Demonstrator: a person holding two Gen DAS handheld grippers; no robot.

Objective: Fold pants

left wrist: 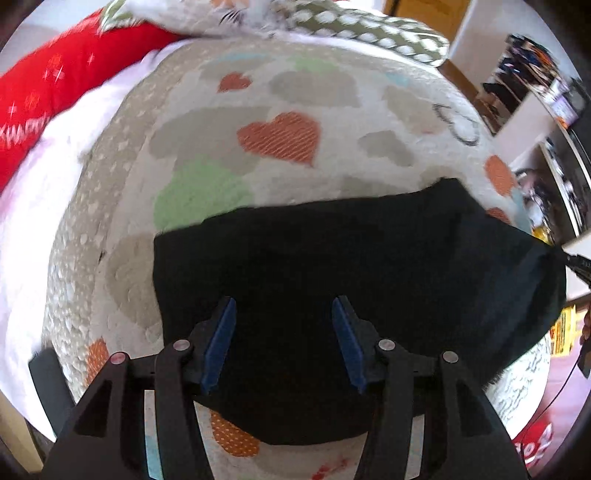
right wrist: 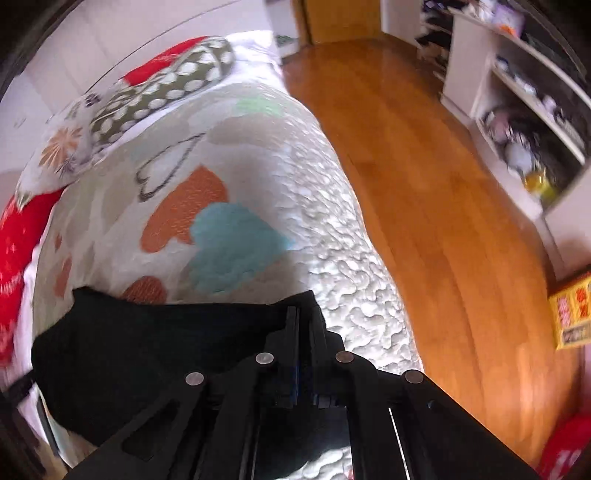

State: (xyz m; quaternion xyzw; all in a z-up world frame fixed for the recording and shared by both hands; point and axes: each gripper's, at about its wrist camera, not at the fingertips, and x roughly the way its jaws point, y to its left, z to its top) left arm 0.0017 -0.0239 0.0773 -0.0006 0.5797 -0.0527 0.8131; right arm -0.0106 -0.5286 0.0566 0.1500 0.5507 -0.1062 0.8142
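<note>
Black pants (left wrist: 332, 251) lie bunched on a quilt with a heart pattern (left wrist: 280, 136). My left gripper (left wrist: 283, 301) points down over their near part. Its blue pads (left wrist: 221, 339) stand apart and open, with the dark cloth below them and nothing pinched. At the right edge of that view, the tip of my right gripper (left wrist: 578, 260) holds the far corner of the pants, which is pulled to a point. In the right wrist view, my right gripper (right wrist: 303, 314) is shut on that corner, and the pants (right wrist: 147, 350) spread away to the left over the quilt (right wrist: 221, 192).
A red blanket (left wrist: 55, 92) and a green dotted pillow (left wrist: 369, 33) lie at the far side of the bed. To the right of the bed edge (right wrist: 354, 295) are a wooden floor (right wrist: 443, 221), white shelves (right wrist: 517, 110) full of items, and a yellow box (right wrist: 572, 314).
</note>
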